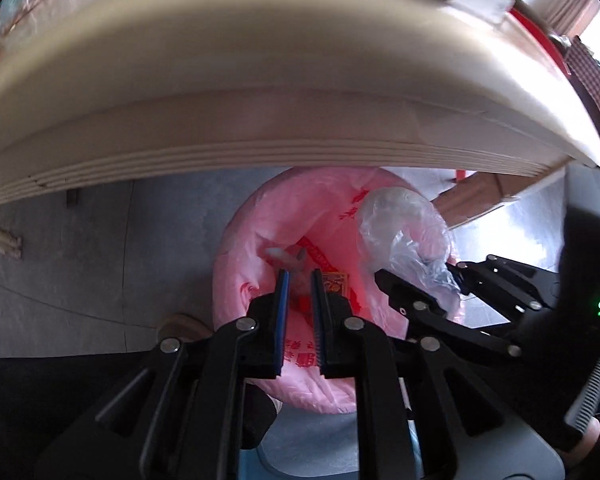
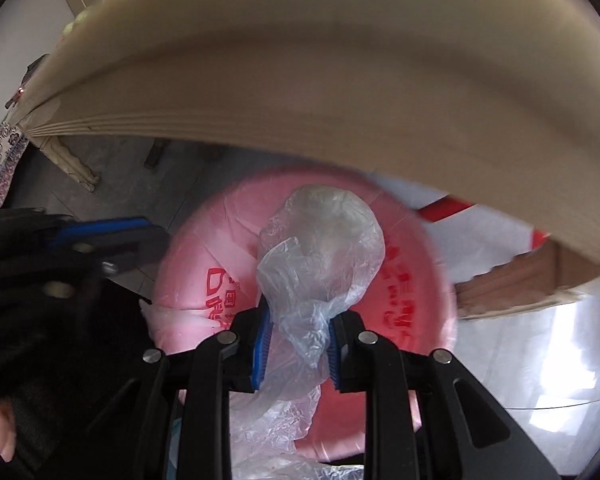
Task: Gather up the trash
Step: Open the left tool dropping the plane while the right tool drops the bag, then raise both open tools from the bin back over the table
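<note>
Right jaws are clamped on the crumpled clear plastic bag: the blue pads of the right gripper pinch its twisted neck at lower centre of the right wrist view, with the puffed body ballooning up past the tips and loose film trailing down between the black arms. Left jaws are drawn near together with nothing seen gripped; through the narrow slit of the left gripper only the bin interior is seen.

The clear bag is held over the mouth of the round bin lined with a pink plastic liner printed in red. In the left wrist view the bag overlaps the liner's right rim, and the right gripper is seen at centre right, just beside the rim. Scraps and a small red-and-gold packet lie at the bottom of the bin.

Upper half of both views is filled by the cream table edge with grooved moulding; its lower edge overhangs the far rim of the bin, so headroom there is tight. Grey tiled floor is open at left of the bin. A brown cardboard box is seen close beside the bin's right rim; contact cannot be told. A dark-sleeved hand appears at lower left of the right wrist view.
</note>
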